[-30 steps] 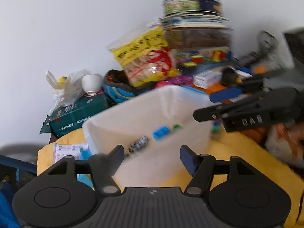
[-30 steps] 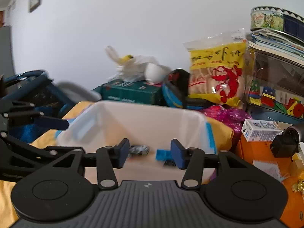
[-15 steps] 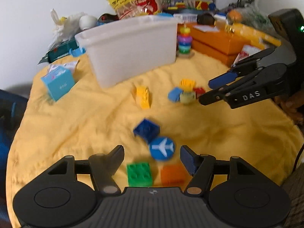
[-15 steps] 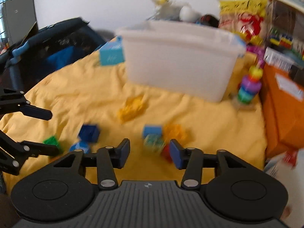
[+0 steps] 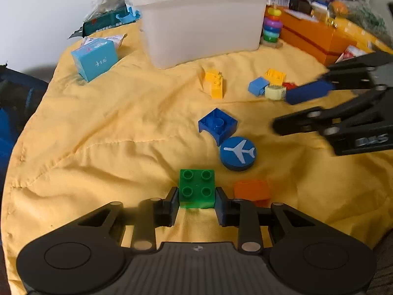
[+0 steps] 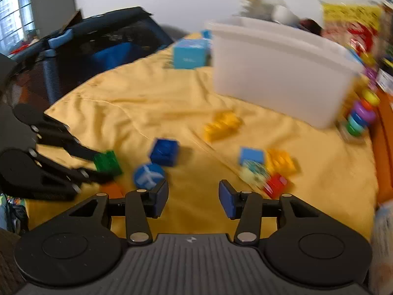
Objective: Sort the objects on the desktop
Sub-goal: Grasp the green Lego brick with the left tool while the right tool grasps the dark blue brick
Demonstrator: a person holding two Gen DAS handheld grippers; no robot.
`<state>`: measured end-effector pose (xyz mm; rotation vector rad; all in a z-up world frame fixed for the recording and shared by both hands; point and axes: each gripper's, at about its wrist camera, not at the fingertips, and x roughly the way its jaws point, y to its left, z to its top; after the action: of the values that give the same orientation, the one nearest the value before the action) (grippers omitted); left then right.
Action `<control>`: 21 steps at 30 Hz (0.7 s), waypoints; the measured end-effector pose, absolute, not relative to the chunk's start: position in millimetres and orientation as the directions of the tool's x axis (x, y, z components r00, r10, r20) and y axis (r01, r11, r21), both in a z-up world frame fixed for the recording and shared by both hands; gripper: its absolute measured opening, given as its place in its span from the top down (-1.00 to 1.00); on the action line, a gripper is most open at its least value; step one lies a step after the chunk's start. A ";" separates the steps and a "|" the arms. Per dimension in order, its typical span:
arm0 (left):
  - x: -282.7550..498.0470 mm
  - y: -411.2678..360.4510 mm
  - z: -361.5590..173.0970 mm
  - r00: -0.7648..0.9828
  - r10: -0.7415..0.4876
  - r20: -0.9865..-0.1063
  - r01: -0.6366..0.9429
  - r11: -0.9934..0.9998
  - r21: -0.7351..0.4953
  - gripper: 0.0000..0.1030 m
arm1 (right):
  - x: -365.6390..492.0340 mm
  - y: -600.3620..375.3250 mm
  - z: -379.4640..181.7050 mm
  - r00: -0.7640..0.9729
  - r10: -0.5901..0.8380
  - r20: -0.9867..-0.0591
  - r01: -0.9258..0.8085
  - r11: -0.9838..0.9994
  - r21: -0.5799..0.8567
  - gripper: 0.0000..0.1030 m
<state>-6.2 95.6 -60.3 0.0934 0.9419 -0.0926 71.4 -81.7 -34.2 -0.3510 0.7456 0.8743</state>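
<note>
left gripper (image 5: 196,202) has just been closing, pads now flat against the side walls of the green brick (image 5: 196,188) on the yellow cloth (image 5: 103,132) | brick: light, rigid, smooth plastic, best held by flat sides below the studs | right gripper (image 6: 193,198): apart, empty, likely heading for the small brick cluster (image 6: 267,169), view blurred | white bin (image 5: 203,22) behind
</note>
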 end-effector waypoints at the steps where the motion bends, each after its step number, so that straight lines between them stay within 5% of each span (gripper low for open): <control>1: -8.1 96.3 -59.4 0.588 -0.040 -0.808 0.127 0.991 0.043 0.35 | 70.2 -73.6 -33.5 0.418 0.569 -0.709 -0.806 0.592 0.000 0.03; 10: -13.5 102.5 -32.8 0.638 -0.062 -0.768 0.167 0.984 0.058 0.35 | 80.1 -12.6 -55.9 0.421 0.536 -0.732 -0.817 0.574 -0.049 0.02; 13: -11.2 99.4 -30.6 0.641 -0.083 -0.763 0.195 0.979 0.058 0.35 | 88.9 -7.9 -66.2 0.384 0.529 -0.757 -0.817 0.576 -0.012 0.27; 21: 4.5 77.2 -25.6 0.643 -0.180 -0.744 0.290 0.957 0.018 0.35 | 91.8 -72.2 -41.8 0.420 0.517 -0.746 -0.746 0.665 0.041 0.27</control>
<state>4.5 77.2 -25.6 0.1404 0.8304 -0.2687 91.8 -72.2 -41.8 -0.3185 0.8083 0.8081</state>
